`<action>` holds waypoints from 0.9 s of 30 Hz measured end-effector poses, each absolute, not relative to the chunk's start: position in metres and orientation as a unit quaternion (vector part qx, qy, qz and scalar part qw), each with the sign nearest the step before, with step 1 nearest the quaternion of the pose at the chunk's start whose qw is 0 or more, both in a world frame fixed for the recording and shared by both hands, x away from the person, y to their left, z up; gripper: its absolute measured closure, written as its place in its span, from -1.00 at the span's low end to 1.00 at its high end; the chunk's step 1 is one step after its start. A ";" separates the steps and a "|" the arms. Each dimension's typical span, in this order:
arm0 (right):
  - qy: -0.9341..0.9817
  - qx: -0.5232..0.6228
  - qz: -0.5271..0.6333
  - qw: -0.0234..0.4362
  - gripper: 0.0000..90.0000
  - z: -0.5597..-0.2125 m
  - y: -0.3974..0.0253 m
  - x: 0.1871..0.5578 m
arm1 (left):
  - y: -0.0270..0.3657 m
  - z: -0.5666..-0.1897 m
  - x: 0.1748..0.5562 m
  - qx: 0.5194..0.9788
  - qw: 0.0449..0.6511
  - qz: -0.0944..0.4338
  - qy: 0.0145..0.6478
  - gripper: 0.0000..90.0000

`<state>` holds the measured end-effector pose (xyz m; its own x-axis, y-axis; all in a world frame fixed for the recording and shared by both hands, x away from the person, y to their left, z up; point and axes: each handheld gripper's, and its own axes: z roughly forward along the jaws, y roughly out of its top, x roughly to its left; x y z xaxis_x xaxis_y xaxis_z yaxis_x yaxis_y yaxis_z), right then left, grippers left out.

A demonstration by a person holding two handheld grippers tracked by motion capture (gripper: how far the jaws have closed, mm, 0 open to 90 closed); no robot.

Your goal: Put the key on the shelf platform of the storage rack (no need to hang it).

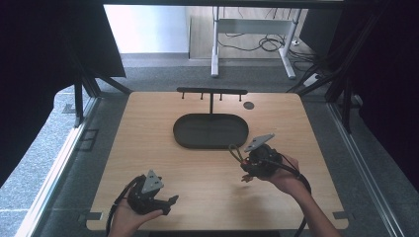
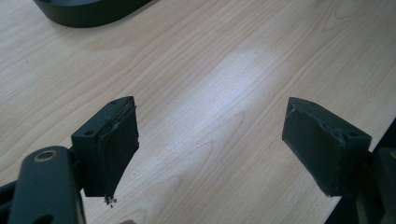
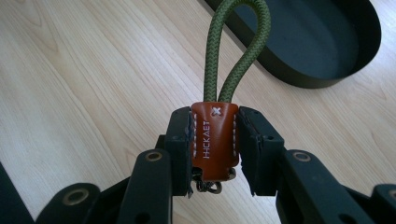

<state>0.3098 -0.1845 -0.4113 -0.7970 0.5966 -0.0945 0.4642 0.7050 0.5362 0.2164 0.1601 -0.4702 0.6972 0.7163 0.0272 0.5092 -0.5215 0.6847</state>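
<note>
Brown leather tab [image 3: 215, 140] with olive cord loop [image 3: 238, 51] sits clamped in our right gripper [image 3: 215, 144], loop aimed at the black oval tray [image 1: 211, 131] just ahead; left gripper [image 2: 210, 149] gapes empty.

This looks like a lab or office test space: a wooden table [image 1: 212, 192] boxed in by black curtains [image 1: 49, 54], grey carpet [image 1: 39, 148] underneath, and a desk frame [image 1: 254, 29] with loose cables [image 1: 269, 44] behind.
</note>
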 end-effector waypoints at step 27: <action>0.919 0.267 0.258 0.134 0.50 -0.410 -0.164 0.311 | 0.151 -0.477 0.217 0.873 0.317 0.143 0.342 -0.58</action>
<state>0.3114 -0.1639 -0.4100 -0.8213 0.5601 -0.1085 0.4218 0.7241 0.5456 0.2172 0.1510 -0.4771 0.7251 0.6879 0.0326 0.5065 -0.5648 0.6515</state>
